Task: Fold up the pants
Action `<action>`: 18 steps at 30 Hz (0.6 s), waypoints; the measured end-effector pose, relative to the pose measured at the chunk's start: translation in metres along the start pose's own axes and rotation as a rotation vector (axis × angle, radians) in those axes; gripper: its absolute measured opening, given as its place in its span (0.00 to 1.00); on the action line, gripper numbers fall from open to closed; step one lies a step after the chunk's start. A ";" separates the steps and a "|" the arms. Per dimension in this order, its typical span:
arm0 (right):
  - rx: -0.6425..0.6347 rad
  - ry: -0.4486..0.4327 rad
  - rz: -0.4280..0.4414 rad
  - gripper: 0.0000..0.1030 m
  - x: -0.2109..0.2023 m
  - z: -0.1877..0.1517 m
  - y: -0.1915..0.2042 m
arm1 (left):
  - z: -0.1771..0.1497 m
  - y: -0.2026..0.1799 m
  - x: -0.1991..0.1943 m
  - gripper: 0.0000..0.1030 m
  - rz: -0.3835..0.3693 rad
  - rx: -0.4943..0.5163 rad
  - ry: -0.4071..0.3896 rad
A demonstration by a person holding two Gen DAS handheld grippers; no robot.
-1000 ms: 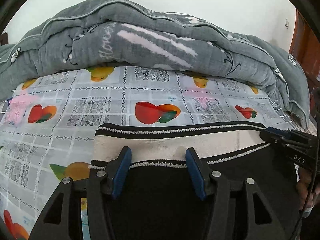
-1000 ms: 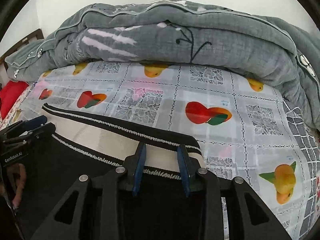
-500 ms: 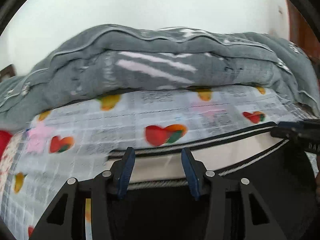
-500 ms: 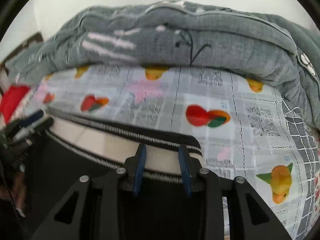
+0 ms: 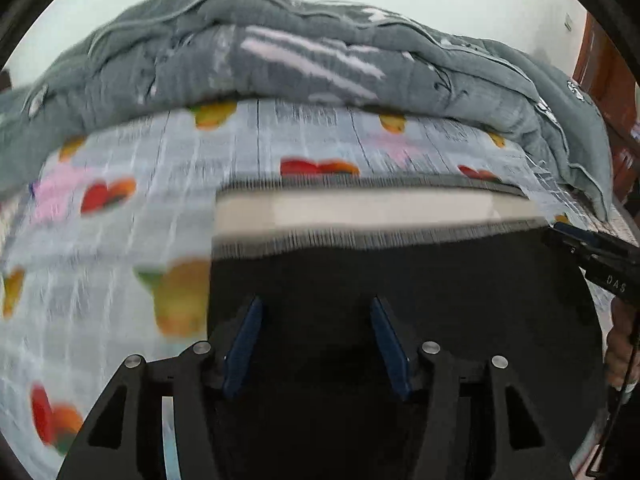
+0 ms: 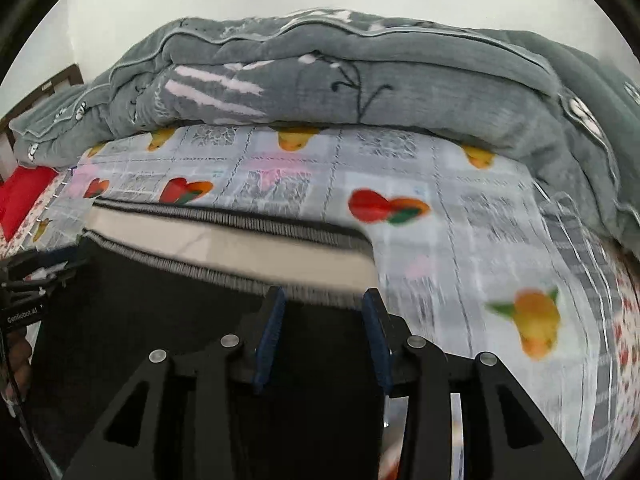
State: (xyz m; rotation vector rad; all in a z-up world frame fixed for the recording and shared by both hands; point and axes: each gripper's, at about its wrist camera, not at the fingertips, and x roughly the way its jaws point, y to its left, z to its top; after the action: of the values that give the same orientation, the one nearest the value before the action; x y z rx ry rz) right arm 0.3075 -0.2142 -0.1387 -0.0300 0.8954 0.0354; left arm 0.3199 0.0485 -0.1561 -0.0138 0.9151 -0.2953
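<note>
Black pants (image 5: 400, 280) with a cream waistband (image 5: 360, 210) lie flat on the fruit-print bedsheet (image 5: 120, 240). My left gripper (image 5: 316, 308) hovers over the black cloth below the waistband. Its jaws are opening and nothing is pinched between them. In the right wrist view the waistband (image 6: 224, 246) runs off to the left. My right gripper (image 6: 324, 298) has its fingertips at the band's lower trim near the right corner. Its jaws are opening too, and the cloth lies flat under them. Each view shows the other gripper at its edge: the right gripper (image 5: 584, 248), the left gripper (image 6: 36, 280).
A bunched grey quilt (image 5: 320, 64) (image 6: 360, 80) fills the far side of the bed. A red item (image 6: 24, 196) lies at the left edge. Brown wooden furniture (image 5: 604, 80) stands at the right. A person's hand (image 5: 620, 344) holds the right gripper.
My left gripper has drawn back from the waistband onto the black cloth. The right gripper's jaws have widened and it has eased back a little. The waistband stays flat.
</note>
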 end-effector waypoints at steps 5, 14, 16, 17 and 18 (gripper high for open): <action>-0.001 -0.017 0.010 0.37 -0.030 -0.041 0.007 | -0.048 -0.009 -0.028 0.53 -0.008 0.014 -0.003; 0.040 -0.078 0.001 0.38 -0.071 -0.104 0.015 | -0.131 -0.012 -0.091 0.53 -0.057 -0.089 -0.138; 0.033 -0.111 -0.012 0.38 -0.082 -0.119 0.016 | -0.145 -0.018 -0.101 0.53 -0.014 -0.064 -0.159; 0.027 -0.128 -0.018 0.38 -0.089 -0.126 0.017 | -0.150 -0.020 -0.104 0.53 0.007 -0.049 -0.164; 0.024 -0.126 -0.013 0.39 -0.092 -0.131 0.018 | -0.155 -0.022 -0.107 0.53 0.024 -0.036 -0.159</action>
State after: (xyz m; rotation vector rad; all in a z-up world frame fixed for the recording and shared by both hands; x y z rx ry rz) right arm 0.1473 -0.2034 -0.1488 -0.0110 0.7700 0.0146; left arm 0.1324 0.0728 -0.1647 -0.0589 0.7618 -0.2516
